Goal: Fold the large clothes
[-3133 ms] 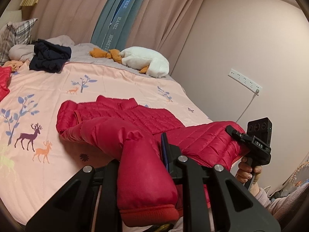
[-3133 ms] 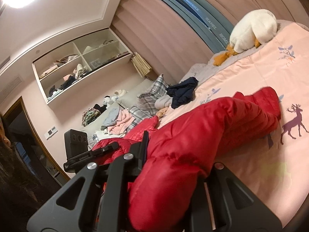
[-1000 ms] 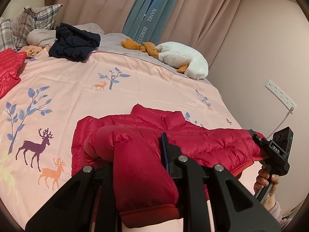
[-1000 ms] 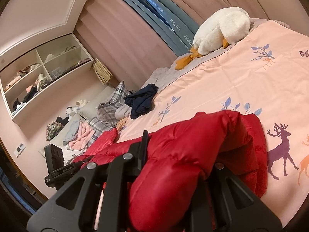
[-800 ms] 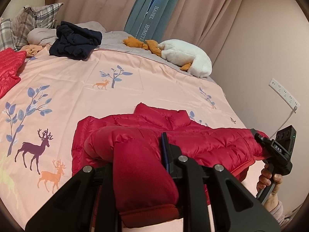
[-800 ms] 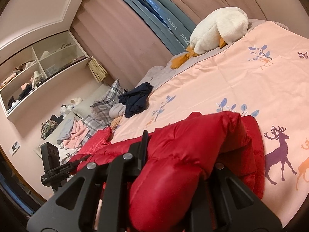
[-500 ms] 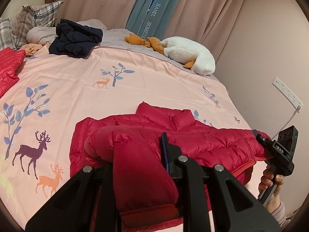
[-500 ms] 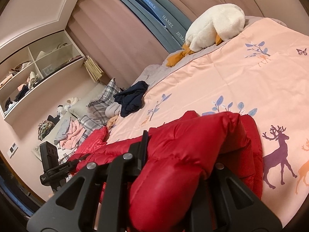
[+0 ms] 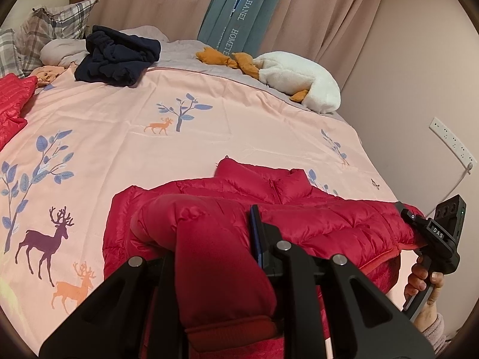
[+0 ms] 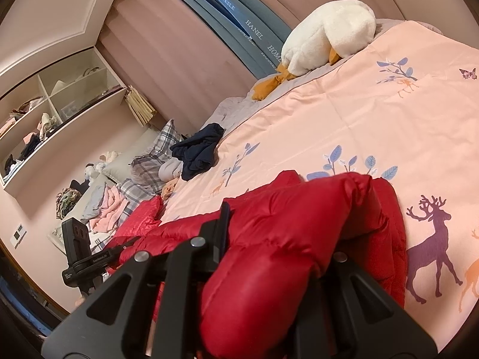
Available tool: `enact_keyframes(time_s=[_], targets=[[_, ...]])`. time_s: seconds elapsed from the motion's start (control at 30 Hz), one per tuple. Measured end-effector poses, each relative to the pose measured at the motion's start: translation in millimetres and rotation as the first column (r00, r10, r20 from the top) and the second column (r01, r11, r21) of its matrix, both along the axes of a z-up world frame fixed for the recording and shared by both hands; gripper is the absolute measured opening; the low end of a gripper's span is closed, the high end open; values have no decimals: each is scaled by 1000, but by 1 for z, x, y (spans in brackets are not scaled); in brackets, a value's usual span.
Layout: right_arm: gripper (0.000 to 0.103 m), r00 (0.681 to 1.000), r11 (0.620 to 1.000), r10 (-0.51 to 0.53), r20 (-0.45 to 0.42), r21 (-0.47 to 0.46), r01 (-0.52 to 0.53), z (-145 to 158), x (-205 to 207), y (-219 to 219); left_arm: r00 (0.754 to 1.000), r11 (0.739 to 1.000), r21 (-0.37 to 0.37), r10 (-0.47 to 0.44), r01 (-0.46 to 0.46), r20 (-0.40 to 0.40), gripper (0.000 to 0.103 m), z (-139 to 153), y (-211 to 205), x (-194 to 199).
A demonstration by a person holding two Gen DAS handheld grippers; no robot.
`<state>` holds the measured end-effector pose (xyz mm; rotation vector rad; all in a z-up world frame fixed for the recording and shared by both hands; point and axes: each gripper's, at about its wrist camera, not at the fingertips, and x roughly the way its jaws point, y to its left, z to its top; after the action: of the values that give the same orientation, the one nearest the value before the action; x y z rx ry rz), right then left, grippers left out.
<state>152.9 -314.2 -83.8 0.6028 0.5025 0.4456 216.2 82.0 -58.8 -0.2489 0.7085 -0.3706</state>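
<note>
Right wrist view: wall shelf compartments (image 10: 54, 101) with piled clothes (image 10: 45, 124).

A red quilted puffer jacket (image 9: 299, 209) lies front-up on the bed. Its collar points toward twelve o'clock. One sleeve is folded across the chest.

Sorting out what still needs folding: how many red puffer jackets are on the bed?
2. One red jacket lies near the bed's front edge, gripped by both grippers. A second red jacket lies at the left edge by the plaid pillows, partly cut off; others could be hidden.
</note>
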Motion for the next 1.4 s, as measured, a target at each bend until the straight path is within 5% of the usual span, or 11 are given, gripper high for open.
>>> enact_keyframes(time_s=[1.4], targets=[[14,996,998,-35,-80,-49,31,-17,54,8,996,999,35,41,-39,-73,20,-30,-7,56]])
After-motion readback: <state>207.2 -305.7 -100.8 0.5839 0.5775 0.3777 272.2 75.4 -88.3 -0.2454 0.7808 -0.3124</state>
